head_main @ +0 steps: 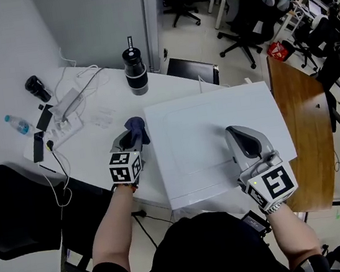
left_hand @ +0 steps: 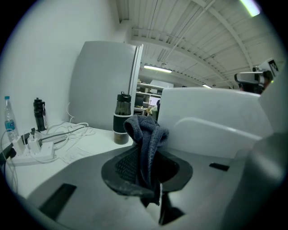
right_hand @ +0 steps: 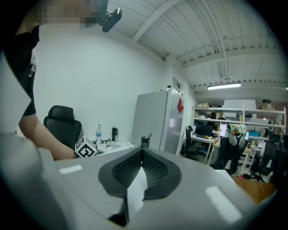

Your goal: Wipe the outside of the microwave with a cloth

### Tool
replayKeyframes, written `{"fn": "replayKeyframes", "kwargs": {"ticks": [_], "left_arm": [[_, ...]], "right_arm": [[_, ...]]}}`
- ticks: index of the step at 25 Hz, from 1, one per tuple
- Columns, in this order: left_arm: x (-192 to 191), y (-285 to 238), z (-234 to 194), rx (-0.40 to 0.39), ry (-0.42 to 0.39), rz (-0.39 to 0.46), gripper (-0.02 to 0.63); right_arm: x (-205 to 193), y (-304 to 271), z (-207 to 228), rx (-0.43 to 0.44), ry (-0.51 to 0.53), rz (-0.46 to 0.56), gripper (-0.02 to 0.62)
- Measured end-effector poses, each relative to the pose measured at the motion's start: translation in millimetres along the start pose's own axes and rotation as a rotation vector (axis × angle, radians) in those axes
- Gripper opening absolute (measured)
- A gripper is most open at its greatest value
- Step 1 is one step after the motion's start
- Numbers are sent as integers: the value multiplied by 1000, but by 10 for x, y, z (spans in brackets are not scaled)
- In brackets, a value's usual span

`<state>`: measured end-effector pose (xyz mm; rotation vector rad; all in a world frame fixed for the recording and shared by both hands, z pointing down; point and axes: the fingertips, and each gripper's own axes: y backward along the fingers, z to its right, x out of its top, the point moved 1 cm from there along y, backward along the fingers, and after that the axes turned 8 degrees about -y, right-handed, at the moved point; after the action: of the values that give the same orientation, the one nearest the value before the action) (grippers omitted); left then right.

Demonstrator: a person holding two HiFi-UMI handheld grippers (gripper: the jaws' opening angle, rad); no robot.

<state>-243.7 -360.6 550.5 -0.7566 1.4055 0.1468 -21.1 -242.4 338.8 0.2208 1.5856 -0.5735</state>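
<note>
Microwave (head_main: 218,141) stands on the desk (head_main: 95,142). Left gripper (head_main: 131,143) pinches the dark cloth (head_main: 136,129) at its left side; contact cannot be confirmed. Right gripper (head_main: 243,141), jaws pressed together, empty, lies over the top. Wiping appears mostly outstanding.

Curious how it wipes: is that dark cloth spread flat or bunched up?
Bunched up: the cloth sticks out as a crumpled wad, pinched in the left gripper, nothing spread flat.

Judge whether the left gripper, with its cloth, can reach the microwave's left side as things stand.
Probably yes: the left gripper holds the cloth right beside the microwave, with nothing visible between them.
</note>
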Motion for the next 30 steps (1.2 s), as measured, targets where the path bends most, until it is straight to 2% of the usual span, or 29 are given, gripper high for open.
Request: {"fn": "replayKeyframes", "kwargs": {"ticks": [3,6,9,12,18,22,25,30], "left_arm": [[145,160,-30,6,-9,35,69],[336,376,-33,3,-13,82,69],[603,627,37,-41,-26,145,69],[894,917,187,-129,-52,219,69],[1398,1535,672,-368,-113,332,69],[1563,1881,1064,-532,-194,358,69],[1628,2073,1284,-635,-213,372,69],[1617,2263,1490,-737,-214,373,71]], "right_arm": [[-58,-75,-122,59,-8,-35,11],[-87,-144,-265,127,-10,-65,58],[-41,-211,-385,185,-6,-68,91],[16,-279,-534,246,5,-59,121],[112,-330,-963,415,37,-44,183],[163,-287,-1284,546,57,-27,216],[172,-208,-1482,638,78,-22,239],[183,-21,-1793,768,76,-17,250]]}}
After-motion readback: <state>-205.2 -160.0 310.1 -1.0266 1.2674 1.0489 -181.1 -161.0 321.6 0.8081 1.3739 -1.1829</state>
